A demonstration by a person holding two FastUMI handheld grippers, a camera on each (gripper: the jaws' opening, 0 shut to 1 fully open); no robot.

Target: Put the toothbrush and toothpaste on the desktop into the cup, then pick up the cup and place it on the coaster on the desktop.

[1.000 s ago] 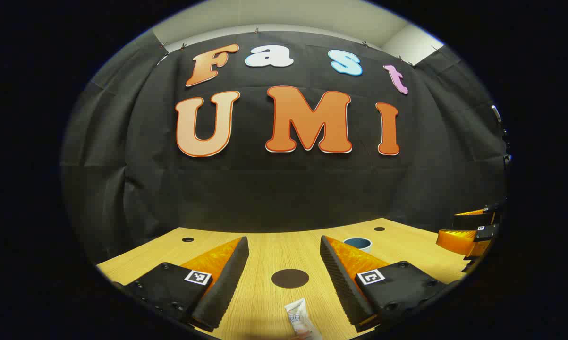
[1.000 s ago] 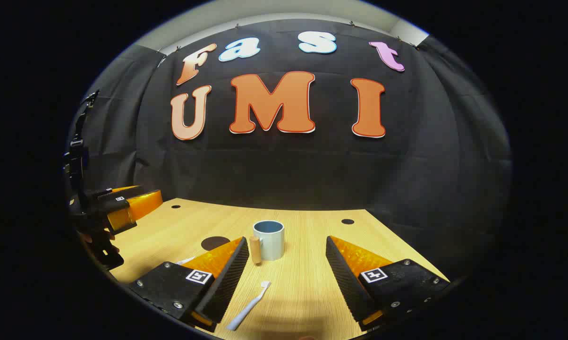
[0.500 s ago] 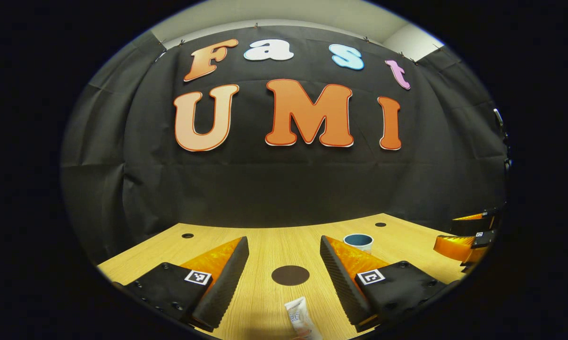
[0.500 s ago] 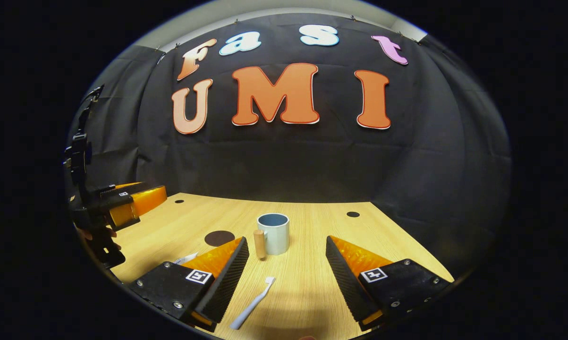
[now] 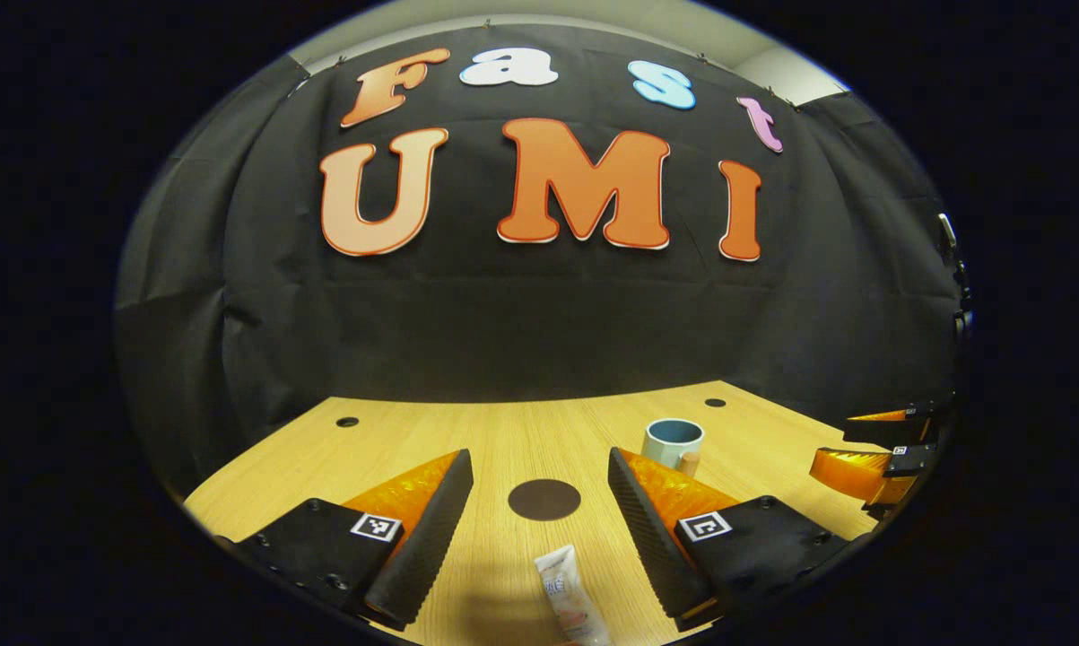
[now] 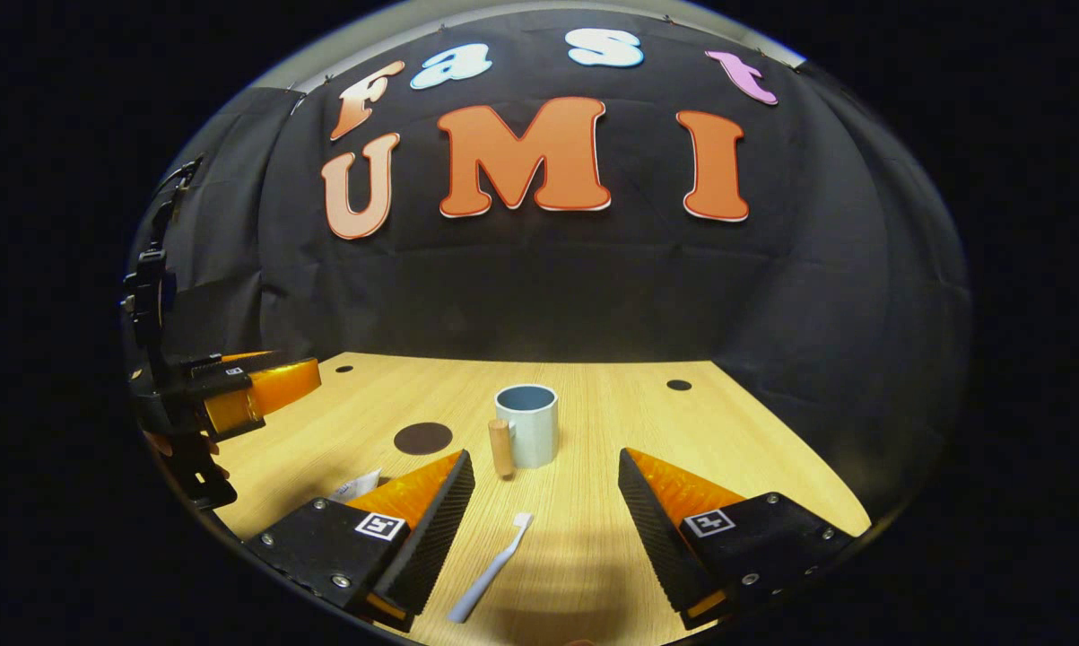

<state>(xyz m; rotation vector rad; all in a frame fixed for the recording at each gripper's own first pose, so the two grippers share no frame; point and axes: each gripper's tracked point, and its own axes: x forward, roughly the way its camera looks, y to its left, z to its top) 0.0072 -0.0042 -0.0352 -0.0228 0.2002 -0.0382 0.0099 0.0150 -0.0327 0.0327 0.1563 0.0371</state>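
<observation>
In the left gripper view a white toothpaste tube (image 5: 569, 597) lies on the wooden desktop, between and just below my open left gripper (image 5: 539, 516). Beyond it sits a dark round coaster (image 5: 543, 499). A pale cup with a wooden handle (image 5: 674, 443) stands to the right. In the right gripper view a pale toothbrush (image 6: 492, 569) lies flat between the fingers of my open right gripper (image 6: 546, 520). The cup (image 6: 528, 425) stands upright farther on, the coaster (image 6: 422, 438) to its left, and the toothpaste tube's end (image 6: 356, 485) peeks past my left finger.
The wooden desktop (image 6: 593, 422) has small dark holes near its far edge and ends at the black cloth wall. The other gripper, held by a hand, hangs at the left edge (image 6: 234, 395) of the right gripper view and at the right edge (image 5: 871, 449) of the left gripper view.
Both cameras have tipped downward and moved slightly forward, so more of the desktop shows. Toothbrush, toothpaste, cup and coaster have stayed in place.
</observation>
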